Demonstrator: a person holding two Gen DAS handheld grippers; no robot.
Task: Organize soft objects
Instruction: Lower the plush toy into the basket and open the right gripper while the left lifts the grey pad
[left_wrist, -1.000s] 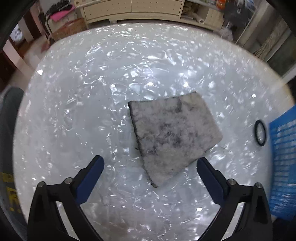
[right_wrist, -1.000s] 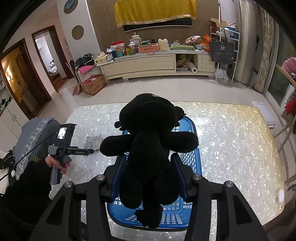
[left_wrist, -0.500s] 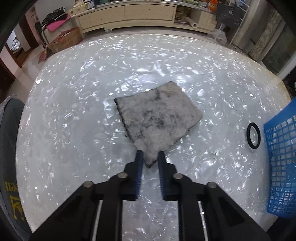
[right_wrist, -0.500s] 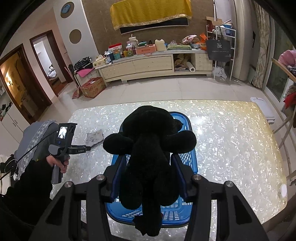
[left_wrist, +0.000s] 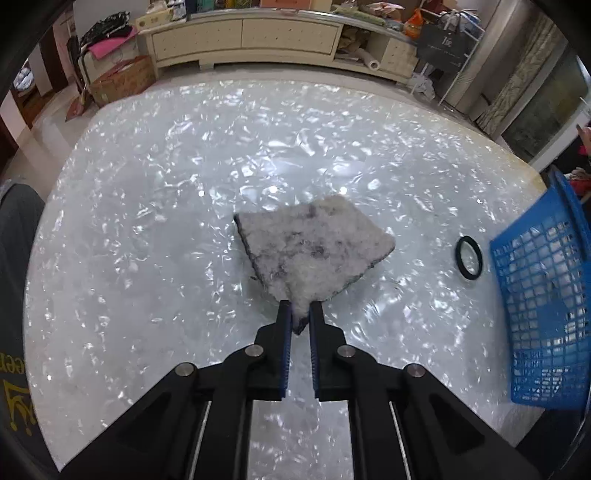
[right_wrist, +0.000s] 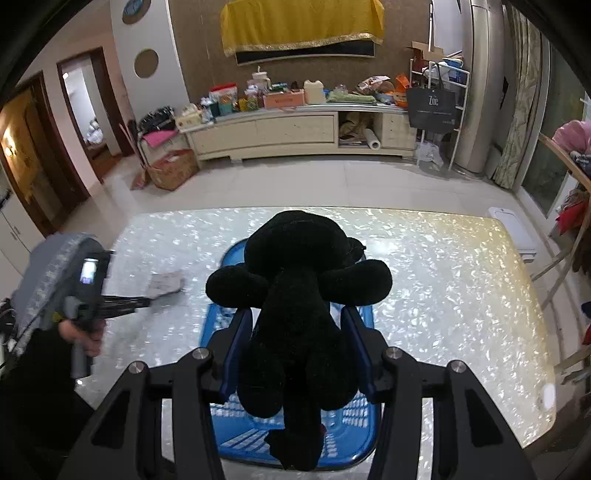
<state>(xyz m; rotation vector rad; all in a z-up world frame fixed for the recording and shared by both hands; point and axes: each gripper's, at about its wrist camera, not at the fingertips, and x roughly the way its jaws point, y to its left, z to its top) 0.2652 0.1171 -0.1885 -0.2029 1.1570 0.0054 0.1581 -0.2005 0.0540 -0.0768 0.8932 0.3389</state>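
Nearest the viewer, the right gripper (right_wrist: 297, 354) is closed on the body of one black plush toy (right_wrist: 295, 295), which hangs directly above one blue basket (right_wrist: 236, 441) standing on the table (right_wrist: 443, 295). To the side, the left gripper (left_wrist: 300, 314) pinches the near corner of one grey fuzzy cloth (left_wrist: 314, 247); its jaws are nearly together with the corner between them. The cloth's near corner is raised, while its far part appears to rest on the tabletop. Just beyond, one black ring (left_wrist: 468, 258) lies flat between cloth and basket, apart from both. Farther back: one long cabinet (right_wrist: 295, 129) against the wall.

Likely hazards: the grip on the cloth covers only a corner, so the cloth could slip out as it is lifted; a dragged cloth could sweep the ring away. The toy, bulky and held at the waist, could catch the basket rim and tip it.
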